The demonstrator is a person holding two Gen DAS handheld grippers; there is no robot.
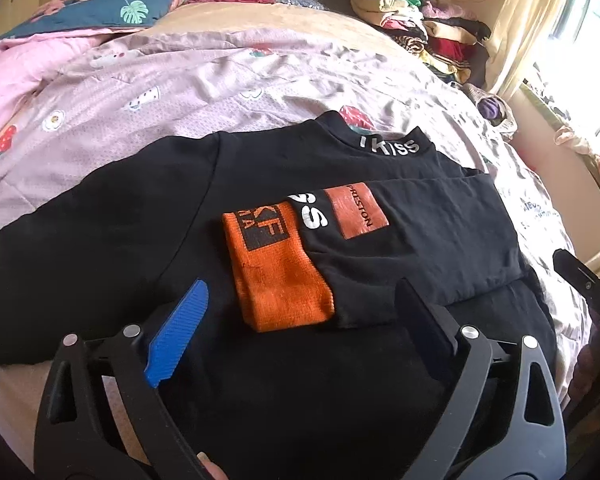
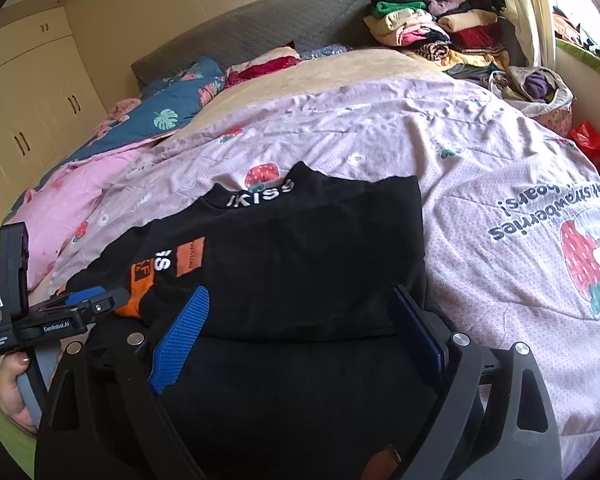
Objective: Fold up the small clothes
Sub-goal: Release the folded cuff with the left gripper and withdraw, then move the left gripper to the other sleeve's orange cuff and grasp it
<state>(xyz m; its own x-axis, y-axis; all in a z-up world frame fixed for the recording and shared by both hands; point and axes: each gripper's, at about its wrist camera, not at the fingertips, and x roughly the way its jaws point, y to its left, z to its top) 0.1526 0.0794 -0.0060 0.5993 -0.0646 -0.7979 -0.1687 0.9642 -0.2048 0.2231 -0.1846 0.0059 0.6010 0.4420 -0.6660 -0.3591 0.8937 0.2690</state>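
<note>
A black sweatshirt (image 1: 140,220) (image 2: 300,248) lies flat on the bed, its "KISS" collar (image 1: 388,146) at the far end. One sleeve (image 1: 420,240) is folded across the chest, and its orange cuff (image 1: 280,280) (image 2: 140,292) rests near the middle. Over the shirt's near part my left gripper (image 1: 302,292) hovers open, with the cuff lying below the gap between its fingers and nothing gripped. My right gripper (image 2: 300,294) also stands open, over the shirt's right half, holding nothing. The right wrist view shows the left gripper (image 2: 80,304) at the left, held by a hand (image 2: 12,392).
The bed cover (image 1: 180,100) (image 2: 480,168) is pink with strawberry prints. Folded clothes (image 1: 420,24) (image 2: 440,28) are stacked at the far right by the curtain. A blue leaf-print quilt (image 1: 112,4) (image 2: 172,116) lies far left. Cream wardrobes (image 2: 20,100) stand at the left.
</note>
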